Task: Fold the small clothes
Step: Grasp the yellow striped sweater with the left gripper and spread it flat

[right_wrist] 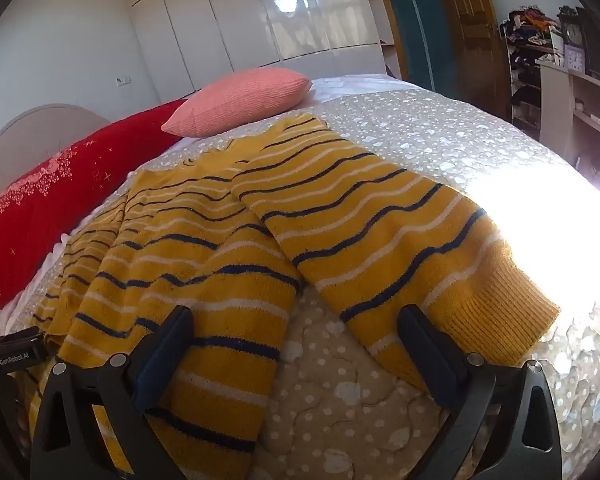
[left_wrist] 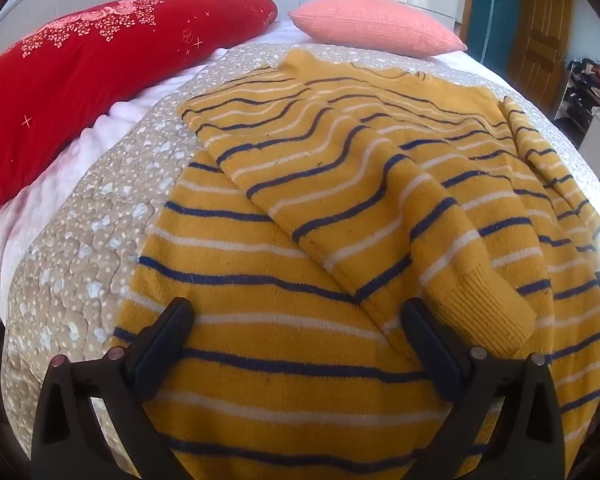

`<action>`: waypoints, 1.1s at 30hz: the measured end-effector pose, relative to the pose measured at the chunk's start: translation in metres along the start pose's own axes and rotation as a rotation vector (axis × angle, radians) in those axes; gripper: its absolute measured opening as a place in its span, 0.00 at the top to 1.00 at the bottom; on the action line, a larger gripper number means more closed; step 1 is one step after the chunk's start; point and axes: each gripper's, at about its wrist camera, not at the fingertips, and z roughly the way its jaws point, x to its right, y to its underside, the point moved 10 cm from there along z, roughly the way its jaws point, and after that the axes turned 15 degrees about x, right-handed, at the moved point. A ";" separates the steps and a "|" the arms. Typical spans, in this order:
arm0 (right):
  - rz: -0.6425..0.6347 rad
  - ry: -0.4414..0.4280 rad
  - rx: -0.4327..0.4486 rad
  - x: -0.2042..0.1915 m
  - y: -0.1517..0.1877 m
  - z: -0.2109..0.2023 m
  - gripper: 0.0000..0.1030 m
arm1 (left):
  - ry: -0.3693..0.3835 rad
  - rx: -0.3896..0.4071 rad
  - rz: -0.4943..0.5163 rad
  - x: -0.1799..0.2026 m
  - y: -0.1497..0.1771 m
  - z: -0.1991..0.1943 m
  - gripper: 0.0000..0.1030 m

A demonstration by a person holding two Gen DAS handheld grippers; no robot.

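1. Sweater (left_wrist: 284,248), yellow knit with navy and white stripes, lay spread on the quilted bedspread (left_wrist: 112,208) of a bed, its collar end toward the pillows.
2. One sleeve (left_wrist: 340,200) was folded diagonally across the sweater body, with its ribbed cuff (left_wrist: 488,304) lying on the body near the lower hem.
3. In the right wrist view, the other sleeve (right_wrist: 380,240) extended away from the body onto the bedspread, its ribbed cuff (right_wrist: 500,308) at the edge of a bright sunlit patch.
4. Left gripper (left_wrist: 296,328) hovered over the lower part of the sweater body with its fingers spread wide; nothing was pinched between them.
5. Right gripper (right_wrist: 294,334) was likewise spread wide and empty, positioned above the gap between the sweater body and the extended sleeve, with bare bedspread visible between its fingers.
6. Red embroidered pillow (left_wrist: 80,80) and pink pillow (left_wrist: 376,24) lay at the head of the bed, apart from the sweater.
7. White wardrobe doors (right_wrist: 260,20) stood behind the bed.
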 end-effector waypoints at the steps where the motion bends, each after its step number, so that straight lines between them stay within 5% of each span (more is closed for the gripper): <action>1: -0.014 0.008 0.003 -0.001 -0.001 0.003 0.00 | -0.002 -0.002 0.007 -0.001 0.000 0.000 0.00; 9: -0.071 0.042 0.027 0.014 -0.015 0.025 0.00 | -0.006 0.061 0.020 0.005 0.001 -0.010 0.00; 11: -0.136 0.064 -0.003 -0.007 0.018 -0.002 0.00 | -0.014 0.064 0.030 0.007 -0.002 -0.009 0.00; 14: -0.140 0.063 -0.003 -0.007 0.017 -0.002 0.00 | -0.003 0.014 0.017 0.005 -0.004 -0.012 0.00; 20: -0.140 0.061 0.006 -0.006 0.015 -0.003 0.00 | 0.131 0.089 -0.099 0.008 -0.038 -0.049 0.00; 23: -0.143 0.063 0.008 -0.006 0.014 -0.004 0.00 | 0.199 0.052 -0.092 0.024 -0.045 -0.040 0.02; 27: -0.146 0.063 0.007 -0.006 0.014 -0.005 0.00 | 0.265 -0.017 -0.078 0.053 -0.044 -0.017 0.34; 31: -0.148 0.065 0.006 -0.006 0.015 -0.004 0.00 | 0.294 -0.111 -0.090 0.070 -0.026 0.003 0.89; 33: -0.154 0.068 0.005 -0.006 0.015 -0.004 0.00 | 0.271 -0.083 -0.139 0.057 -0.033 -0.003 0.92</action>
